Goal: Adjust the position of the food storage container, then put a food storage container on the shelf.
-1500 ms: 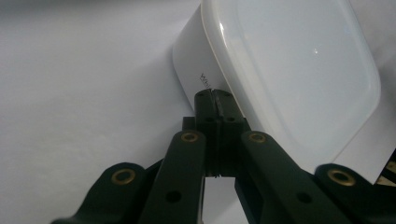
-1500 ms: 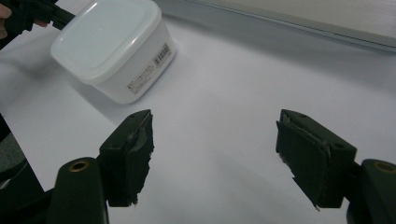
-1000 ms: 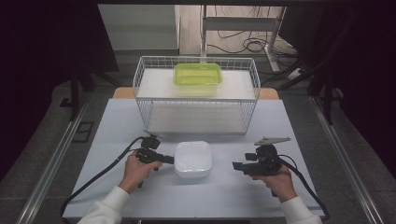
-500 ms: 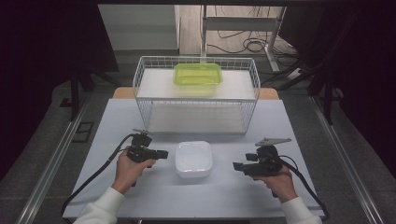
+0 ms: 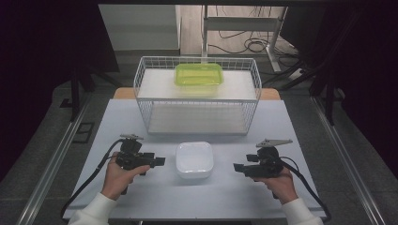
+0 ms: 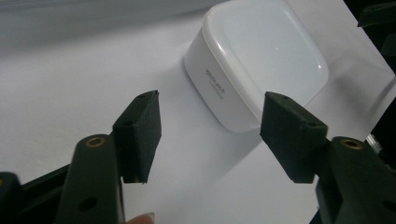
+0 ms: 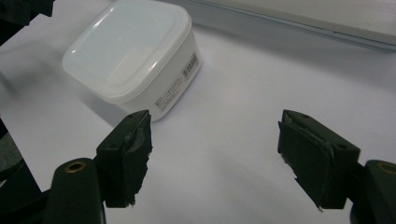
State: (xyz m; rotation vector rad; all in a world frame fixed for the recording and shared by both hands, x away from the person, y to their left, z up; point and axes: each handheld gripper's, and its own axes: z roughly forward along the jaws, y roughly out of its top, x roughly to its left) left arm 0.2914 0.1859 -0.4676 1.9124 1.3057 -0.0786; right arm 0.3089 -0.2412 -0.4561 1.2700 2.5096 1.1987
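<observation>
A pale grey table (image 5: 117,122) fills the middle of the frame. At lower centre a lidded white container (image 5: 194,159) sits flat on it. Toward the upper centre stands a white wire basket (image 5: 145,93), with a lime-green lidded box (image 5: 199,75) resting inside at the back.

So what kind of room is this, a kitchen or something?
Probably not a kitchen: more likely a lab or test room. A plain white table stands among dark curtains, loose cables lie on the floor behind, and a person's hands hold wired tools, like the left claw, beside a white box.
</observation>
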